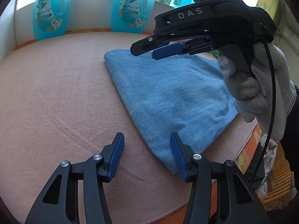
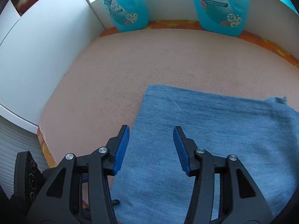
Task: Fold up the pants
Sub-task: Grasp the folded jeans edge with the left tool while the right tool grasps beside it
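The pants (image 1: 168,97) are blue denim, folded into a flat rectangle on a pink blanket (image 1: 56,97). My left gripper (image 1: 147,140) hovers at the near corner of the fold, open, with nothing between its blue pads. In the left wrist view the right gripper (image 1: 145,50) hangs above the far side of the pants, held by a white-gloved hand (image 1: 257,85); its jaws stand apart and empty. In the right wrist view the right gripper (image 2: 151,132) is open over the left edge of the pants (image 2: 214,130), gripping nothing.
Two turquoise detergent bottles (image 1: 51,13) (image 1: 132,9) stand at the back against a white wall (image 2: 46,56). An orange flowered cover (image 1: 248,149) shows along the blanket's edges. The blanket (image 2: 130,65) lies bare left of the pants.
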A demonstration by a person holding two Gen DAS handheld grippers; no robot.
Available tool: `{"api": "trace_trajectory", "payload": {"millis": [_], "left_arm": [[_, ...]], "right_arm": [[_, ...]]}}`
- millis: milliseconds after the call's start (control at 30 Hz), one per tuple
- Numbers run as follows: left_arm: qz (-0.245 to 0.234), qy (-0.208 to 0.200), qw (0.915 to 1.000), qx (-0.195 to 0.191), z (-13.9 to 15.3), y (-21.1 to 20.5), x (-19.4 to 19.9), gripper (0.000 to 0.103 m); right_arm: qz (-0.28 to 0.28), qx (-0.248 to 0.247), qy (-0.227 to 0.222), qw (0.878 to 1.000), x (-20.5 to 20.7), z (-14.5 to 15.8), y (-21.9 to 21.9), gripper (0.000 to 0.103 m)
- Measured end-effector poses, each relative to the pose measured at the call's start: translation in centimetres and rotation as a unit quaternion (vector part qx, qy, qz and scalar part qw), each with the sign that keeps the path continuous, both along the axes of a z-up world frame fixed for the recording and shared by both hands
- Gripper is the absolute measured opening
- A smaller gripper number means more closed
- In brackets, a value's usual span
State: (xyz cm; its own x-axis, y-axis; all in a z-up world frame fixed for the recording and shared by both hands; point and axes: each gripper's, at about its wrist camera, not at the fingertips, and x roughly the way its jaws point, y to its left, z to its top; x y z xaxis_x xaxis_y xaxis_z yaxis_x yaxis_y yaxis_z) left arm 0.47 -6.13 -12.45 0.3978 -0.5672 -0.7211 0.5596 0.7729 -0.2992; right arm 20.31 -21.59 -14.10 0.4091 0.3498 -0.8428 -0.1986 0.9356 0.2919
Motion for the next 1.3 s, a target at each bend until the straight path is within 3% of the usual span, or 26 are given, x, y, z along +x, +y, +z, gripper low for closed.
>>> {"api": "trace_trajectory", "payload": {"millis": [233, 400, 500, 600, 633, 733, 900, 967, 1033, 1133, 1167, 1200, 1300], "left_arm": [[-0.005, 0.013, 0.9995, -0.027, 0.0, 0.1, 0.1, 0.050], [-0.005, 0.023, 0.9988, -0.043, -0.1, 0.1, 0.1, 0.050], [0.001, 0.029, 0.9982, -0.053, -0.1, 0.5, 0.2, 0.050], [0.011, 0.040, 0.9973, -0.061, -0.2, 0.8, 0.6, 0.050], [0.016, 0.043, 0.9971, -0.061, -0.3, 0.9, 0.8, 0.050], [0.032, 0.060, 0.9954, -0.068, -0.3, 1.2, 1.3, 0.058], [0.034, 0.084, 0.9913, -0.095, -0.3, 0.3, 1.9, 0.059], [0.034, 0.092, 0.9903, -0.099, -0.5, -0.3, 1.9, 0.054], [0.044, 0.095, 0.9890, -0.104, -0.7, -0.6, 1.7, 0.027], [0.049, 0.078, 0.9897, -0.110, -0.2, -0.6, 1.3, 0.019], [0.048, 0.073, 0.9901, -0.110, 0.0, -0.8, 1.0, 0.018], [0.047, 0.068, 0.9906, -0.109, 0.0, -1.0, 0.9, 0.018], [0.047, 0.057, 0.9911, -0.111, 0.3, -0.9, 0.7, 0.018]], "right_arm": [[0.024, -0.086, 0.062, 0.994, 3.0, -2.7, 5.1, 0.051], [0.040, -0.160, 0.069, 0.984, 3.5, -3.5, 7.3, 0.051], [0.043, -0.188, 0.065, 0.979, 3.4, -3.5, 7.6, 0.035], [0.033, -0.151, 0.065, 0.986, 3.5, -2.9, 6.2, 0.010], [0.029, -0.136, 0.061, 0.988, 3.5, -2.4, 5.6, 0.008], [0.024, -0.101, 0.037, 0.994, 2.9, -1.0, 4.3, 0.005], [0.008, -0.049, 0.014, 0.999, 2.0, 0.3, 1.9, 0.004], [0.004, -0.039, 0.010, 0.999, 1.7, 0.5, 1.4, 0.004], [0.000, -0.031, 0.004, 1.000, 1.3, 0.9, 0.8, 0.004], [0.004, -0.029, -0.007, 1.000, 0.9, 1.6, 0.8, 0.004], [-0.001, -0.029, -0.006, 1.000, 0.6, 1.6, 0.7, 0.005], [-0.004, -0.031, -0.001, 0.999, 0.6, 1.5, 0.9, 0.013], [0.001, -0.047, -0.001, 0.999, 0.3, 1.7, 1.2, 0.059]]}}
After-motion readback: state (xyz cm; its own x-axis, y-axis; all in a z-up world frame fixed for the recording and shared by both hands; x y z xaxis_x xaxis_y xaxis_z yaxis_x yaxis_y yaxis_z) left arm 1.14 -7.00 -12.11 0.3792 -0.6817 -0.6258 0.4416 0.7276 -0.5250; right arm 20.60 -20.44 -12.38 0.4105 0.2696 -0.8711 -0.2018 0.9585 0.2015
